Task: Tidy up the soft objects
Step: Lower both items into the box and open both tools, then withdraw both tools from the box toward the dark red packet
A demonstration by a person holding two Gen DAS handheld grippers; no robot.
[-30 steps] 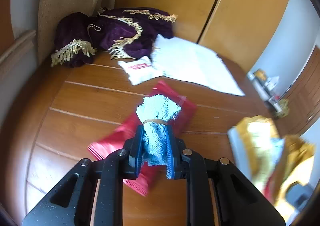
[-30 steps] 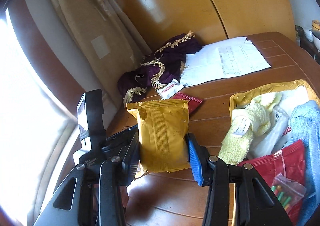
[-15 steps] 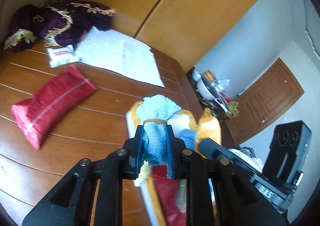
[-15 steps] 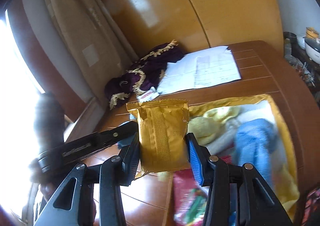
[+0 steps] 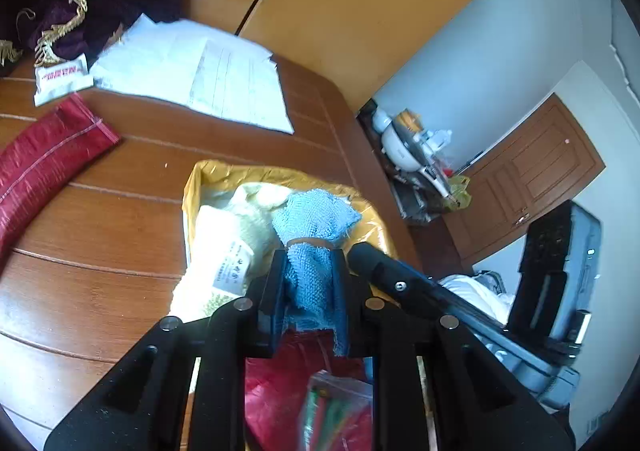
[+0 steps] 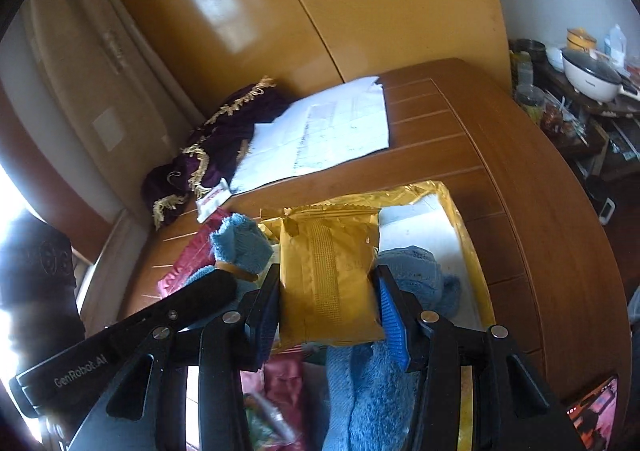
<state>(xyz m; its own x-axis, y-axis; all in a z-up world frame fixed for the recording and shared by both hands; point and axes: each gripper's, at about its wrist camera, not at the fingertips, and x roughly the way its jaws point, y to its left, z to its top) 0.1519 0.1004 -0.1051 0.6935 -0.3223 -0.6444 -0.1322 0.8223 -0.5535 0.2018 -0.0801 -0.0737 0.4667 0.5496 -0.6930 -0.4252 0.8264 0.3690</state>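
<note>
Over the gold-lined tray (image 5: 192, 187) at the desk's (image 5: 100, 243) near edge, the left claw (image 5: 310, 283) is clamped on a banded roll of blue cloth (image 5: 316, 219) while the right claw (image 6: 326, 291) grips a gold foil packet (image 6: 328, 271), both poised above the cream towel (image 5: 236, 227), blue towel (image 6: 416, 279) and red pouches already inside. The claws hang close together, so they could knock one another, or either item could land on the rim and slide off. Only the left view shows the red satin pouch (image 5: 44, 155) lying outside the tray at nine o'clock; only the right view shows the tray's bare white floor at one o'clock.
</note>
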